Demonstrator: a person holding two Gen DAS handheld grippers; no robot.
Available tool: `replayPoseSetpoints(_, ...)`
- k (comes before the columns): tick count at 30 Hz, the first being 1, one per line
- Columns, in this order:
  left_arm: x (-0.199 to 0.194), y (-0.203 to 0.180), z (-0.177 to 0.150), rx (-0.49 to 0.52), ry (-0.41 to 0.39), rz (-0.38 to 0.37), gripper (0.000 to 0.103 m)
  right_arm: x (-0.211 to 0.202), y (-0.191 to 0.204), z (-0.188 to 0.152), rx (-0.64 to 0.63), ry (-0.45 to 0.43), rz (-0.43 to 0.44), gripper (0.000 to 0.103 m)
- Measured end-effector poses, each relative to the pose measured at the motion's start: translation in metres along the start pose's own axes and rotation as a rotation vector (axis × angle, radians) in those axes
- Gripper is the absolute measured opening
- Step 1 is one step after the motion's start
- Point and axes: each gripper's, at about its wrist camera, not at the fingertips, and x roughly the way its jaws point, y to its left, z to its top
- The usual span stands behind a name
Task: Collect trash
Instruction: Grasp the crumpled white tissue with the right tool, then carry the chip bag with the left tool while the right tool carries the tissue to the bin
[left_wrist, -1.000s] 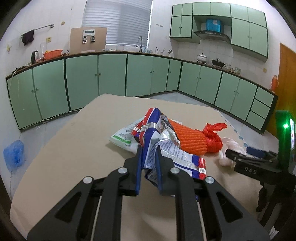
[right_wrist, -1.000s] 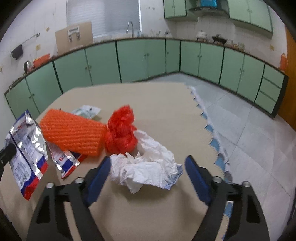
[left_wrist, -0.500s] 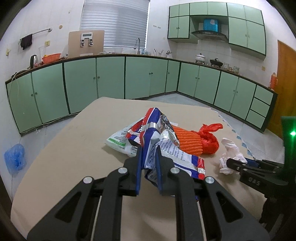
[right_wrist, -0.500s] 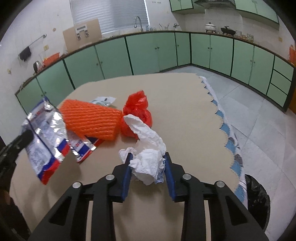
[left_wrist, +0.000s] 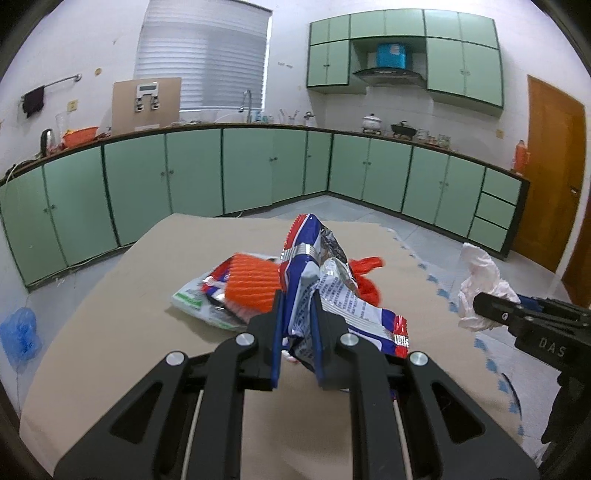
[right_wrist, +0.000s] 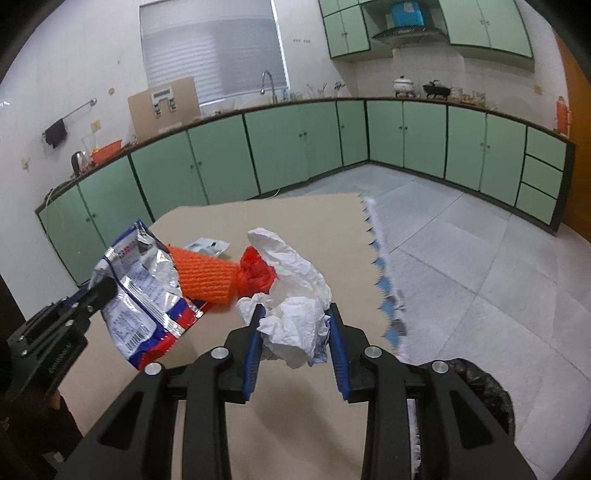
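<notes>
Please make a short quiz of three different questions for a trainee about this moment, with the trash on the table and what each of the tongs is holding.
1. True or false: the left tongs are shut on the foil snack wrapper.
2. What do the right tongs hold? A) the orange foam net B) the crumpled white tissue C) the red plastic bag
3. Fill in: the orange foam net lies on the ____, touching the red plastic bag.

Key
1. True.
2. B, the crumpled white tissue.
3. table.
</notes>
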Motion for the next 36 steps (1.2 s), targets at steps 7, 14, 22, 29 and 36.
replayPoseSetpoints(7, -0.005, -0.044, 0.005, 0.04, -0.017, -0.087, 0.012, -0.031, -0.025, -0.002, 0.024, -0.042, -0.059, 0.033)
replayPoseSetpoints(14, -0.006, -0.097, -0.001, 0.089, -0.008, -0.192, 0.012, -0.06, -0.069, -0.016, 0.089, -0.056, -0.138, 0.033)
replayPoseSetpoints(22, -0.001, -0.16, -0.017, 0.133, 0.016, -0.31, 0.012, -0.085, -0.115, -0.037, 0.143, -0.052, -0.239, 0.033)
replayPoseSetpoints(29, 0.003, -0.207, -0.032, 0.189, 0.03, -0.381, 0.012, -0.096, -0.151, -0.055, 0.19, -0.036, -0.312, 0.033)
replayPoseSetpoints(36, 0.023, -0.241, -0.048, 0.237, 0.08, -0.41, 0.012, -0.089, -0.174, -0.074, 0.228, 0.001, -0.349, 0.033)
